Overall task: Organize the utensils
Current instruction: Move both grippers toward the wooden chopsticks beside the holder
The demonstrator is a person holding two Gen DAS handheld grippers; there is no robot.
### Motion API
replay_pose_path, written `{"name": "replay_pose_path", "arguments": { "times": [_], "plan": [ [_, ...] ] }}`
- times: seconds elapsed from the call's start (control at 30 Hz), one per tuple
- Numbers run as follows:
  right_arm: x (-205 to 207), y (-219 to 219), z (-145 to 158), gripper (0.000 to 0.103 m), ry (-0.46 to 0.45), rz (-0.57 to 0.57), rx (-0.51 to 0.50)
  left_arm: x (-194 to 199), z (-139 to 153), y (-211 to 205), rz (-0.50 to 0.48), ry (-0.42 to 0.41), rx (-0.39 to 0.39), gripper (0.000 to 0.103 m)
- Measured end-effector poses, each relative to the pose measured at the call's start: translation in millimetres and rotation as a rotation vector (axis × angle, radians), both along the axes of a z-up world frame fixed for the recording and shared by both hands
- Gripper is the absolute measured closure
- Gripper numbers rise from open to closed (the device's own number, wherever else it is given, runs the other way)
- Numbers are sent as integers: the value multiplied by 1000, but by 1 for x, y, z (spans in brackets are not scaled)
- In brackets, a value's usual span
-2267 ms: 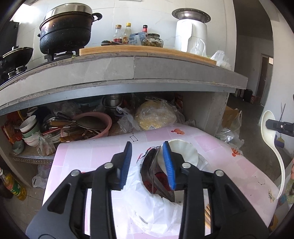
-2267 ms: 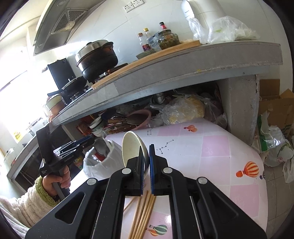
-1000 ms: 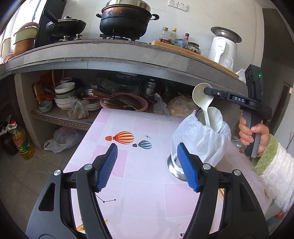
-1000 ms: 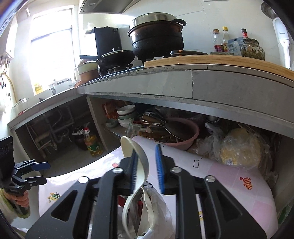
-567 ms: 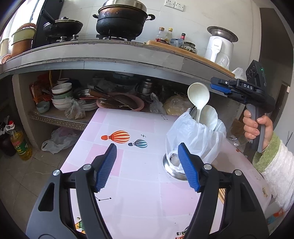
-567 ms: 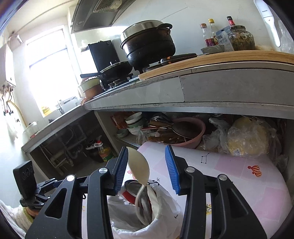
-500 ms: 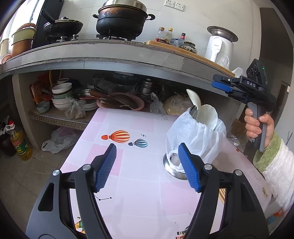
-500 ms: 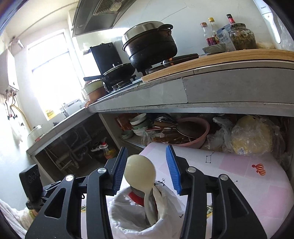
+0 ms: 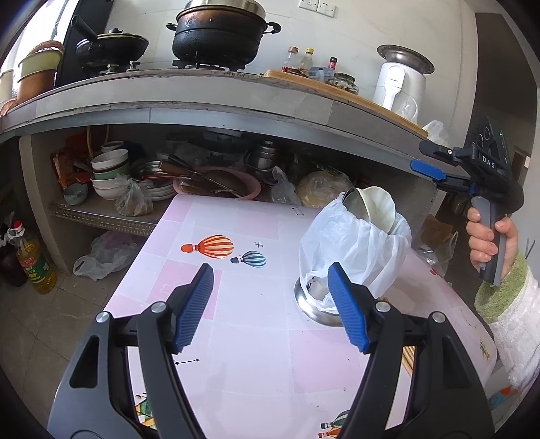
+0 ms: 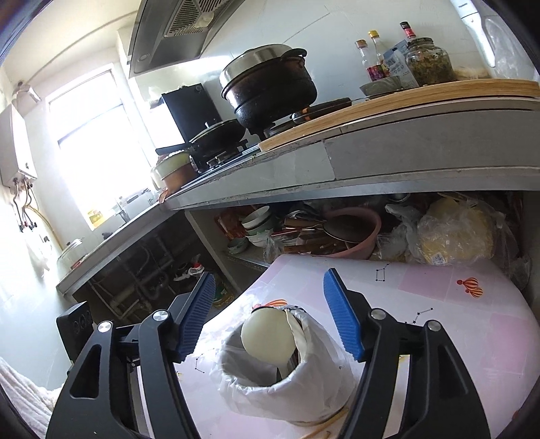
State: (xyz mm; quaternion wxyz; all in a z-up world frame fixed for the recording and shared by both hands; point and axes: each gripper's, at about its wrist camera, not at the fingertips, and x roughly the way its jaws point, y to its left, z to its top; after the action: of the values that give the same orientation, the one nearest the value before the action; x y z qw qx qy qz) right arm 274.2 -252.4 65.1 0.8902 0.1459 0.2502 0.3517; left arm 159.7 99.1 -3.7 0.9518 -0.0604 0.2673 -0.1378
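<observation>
— Nearest the left camera? Left gripper point(image 9: 270, 307), jaws wide apart over the pink table point(image 9: 256, 337), nothing between them

— And just past the right-hand pad? Steel container point(image 9: 317, 309) lined with a white plastic bag point(image 9: 351, 250), standing on the table, with cream ladles point(image 9: 374, 206) leaning bowl-up out of the top

— Seen from the other side? Right gripper point(image 10: 268, 314) above that same container point(image 10: 287, 375), jaws opening, blue pads either side of a ladle bowl point(image 10: 268, 336) but clear of it; chopstick tips point(image 10: 329, 426) lying on the table at the container's base

— Off to the right edge? Hand point(image 9: 489, 238) in a fleecy sleeve gripping the right gripper's handle, level with the bag's rim and apart from it

— Farther back? Shelf under the counter crammed with stacked bowls point(image 9: 109, 169) and a pink basin point(image 9: 219, 182); up top, a black pot point(image 9: 219, 32) on the stove, with bottles and a jar further along
</observation>
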Motion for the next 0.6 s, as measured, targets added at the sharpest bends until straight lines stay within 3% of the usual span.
{"name": "replay_pose_path", "arguments": {
  "times": [0.17,0.37,0.6],
  "plan": [
    [-32,-30,-22,25,55,-84,-2,-2,-5,-10,-38,15,7,33],
    [-66,-60,-70,25,204,-222,-45,-3,-20,-37,-126,64,14,32],
    [-98,-59,-122,25,326,-299,-126,-8,-49,-84,-250,130,67,32]
  ]
}}
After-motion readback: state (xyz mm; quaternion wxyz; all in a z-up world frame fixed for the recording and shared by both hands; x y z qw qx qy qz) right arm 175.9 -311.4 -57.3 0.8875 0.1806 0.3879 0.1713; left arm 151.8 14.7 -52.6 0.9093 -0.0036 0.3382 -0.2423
